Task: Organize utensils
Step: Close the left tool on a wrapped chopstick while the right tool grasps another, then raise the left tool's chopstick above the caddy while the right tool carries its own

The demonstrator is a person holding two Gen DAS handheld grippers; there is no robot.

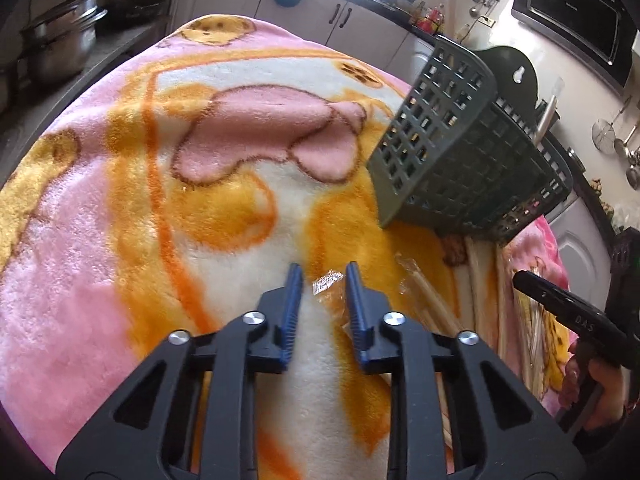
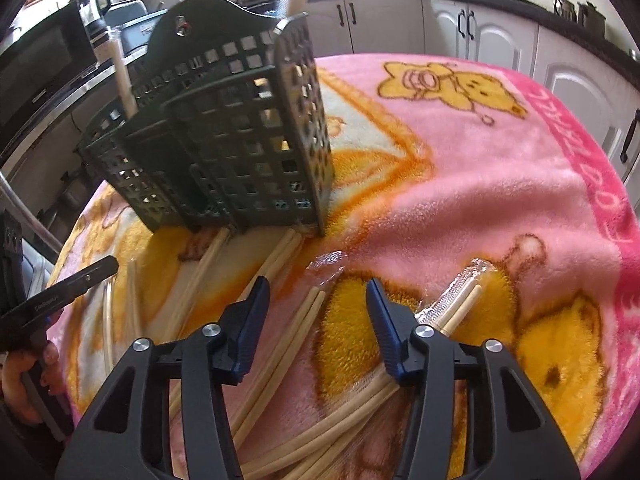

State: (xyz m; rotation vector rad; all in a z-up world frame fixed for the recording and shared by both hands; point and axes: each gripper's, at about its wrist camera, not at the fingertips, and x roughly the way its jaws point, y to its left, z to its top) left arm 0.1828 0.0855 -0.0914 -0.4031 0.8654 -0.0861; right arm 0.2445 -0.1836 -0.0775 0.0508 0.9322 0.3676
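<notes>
A dark green slotted utensil holder (image 2: 224, 148) stands on the pink and orange blanket (image 2: 460, 168); it also shows in the left wrist view (image 1: 452, 148). Several pairs of wooden chopsticks in clear wrappers lie in front of it. My right gripper (image 2: 318, 296) is open, with one wrapped pair (image 2: 298, 328) between its fingers below. Another wrapped pair (image 2: 460, 300) lies to its right. My left gripper (image 1: 322, 280) is open and empty above the blanket, over a wrapper end (image 1: 328, 282). A chopstick (image 2: 124, 80) stands in the holder.
Kitchen cabinets (image 2: 500, 32) and a counter ring the table. A microwave (image 1: 572, 12) is at the far right of the left view, steel pots (image 1: 60, 44) at its far left. The other hand-held gripper (image 1: 568, 308) shows at right.
</notes>
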